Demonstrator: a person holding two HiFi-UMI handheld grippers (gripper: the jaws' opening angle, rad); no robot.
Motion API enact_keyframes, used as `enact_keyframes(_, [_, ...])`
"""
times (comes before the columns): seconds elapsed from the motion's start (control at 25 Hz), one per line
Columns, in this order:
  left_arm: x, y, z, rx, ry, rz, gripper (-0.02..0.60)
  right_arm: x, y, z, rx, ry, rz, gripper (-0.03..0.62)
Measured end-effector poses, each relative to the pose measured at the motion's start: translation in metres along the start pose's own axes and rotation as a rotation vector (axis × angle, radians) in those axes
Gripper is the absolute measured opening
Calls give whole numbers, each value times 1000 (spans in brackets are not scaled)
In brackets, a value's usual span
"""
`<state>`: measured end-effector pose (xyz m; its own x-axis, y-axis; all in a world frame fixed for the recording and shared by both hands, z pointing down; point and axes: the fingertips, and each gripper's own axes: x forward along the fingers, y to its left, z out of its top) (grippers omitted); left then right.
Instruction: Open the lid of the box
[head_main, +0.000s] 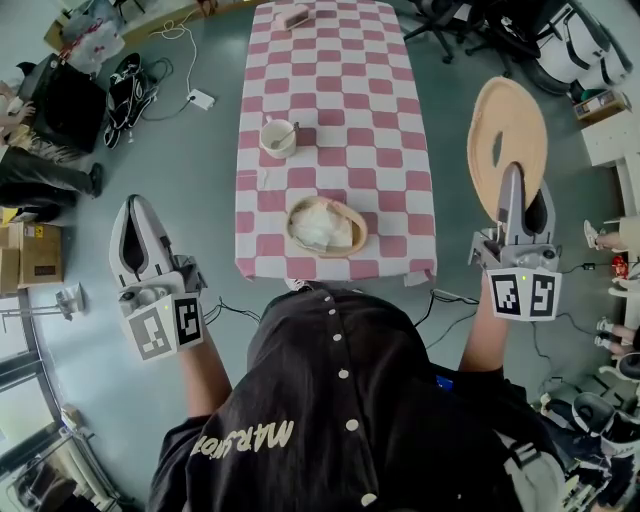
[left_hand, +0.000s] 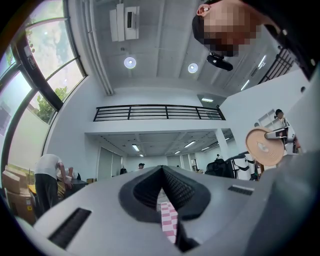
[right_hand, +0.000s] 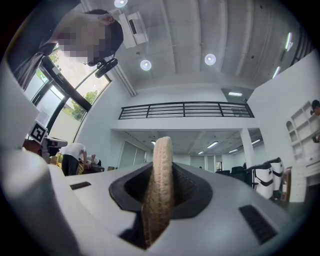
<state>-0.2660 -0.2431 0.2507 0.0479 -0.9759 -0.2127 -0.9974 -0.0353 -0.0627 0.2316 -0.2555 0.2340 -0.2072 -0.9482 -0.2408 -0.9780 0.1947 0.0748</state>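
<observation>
1. left gripper (head_main: 135, 208): off the table's (head_main: 345, 85) left side, jaws clenched together with nothing in them (only a sliver of checked cloth shows past them).
2. cup (head_main: 279, 137) with a spoon: on the table, left of centre.
3. box (head_main: 326, 227): at the table's near edge, open, something white and crumpled inside.
4. lid (head_main: 512, 115): in the air beyond the table's right side, well apart from the box.
5. right gripper (head_main: 512, 178): also right of the table, grasping the lid's rim edge-on.

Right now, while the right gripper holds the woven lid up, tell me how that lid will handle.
The lid is probably stiff: it stands straight out of the right gripper without drooping. Likely light, being thin woven fibre. Pinched only at its edge, it may swivel.
</observation>
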Motion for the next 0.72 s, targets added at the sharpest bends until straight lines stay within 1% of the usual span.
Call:
enact_keyframes(0.16, [-1,9,0,-10,6,21,11,-2,0,0,7,-6,2,86])
enact_keyframes(0.4, [-4,14,-3,-3,18,35,11,-7,-2,-7,12,-7,-6,86])
enact_keyframes(0.52, [-4,13,-3,-1,22,33,9,-8,-1,-10,26,3,-7,86])
enact_keyframes(0.72, [-6,11,-5,-8,25,33,11,-6,-2,-12,16,18,-14,86])
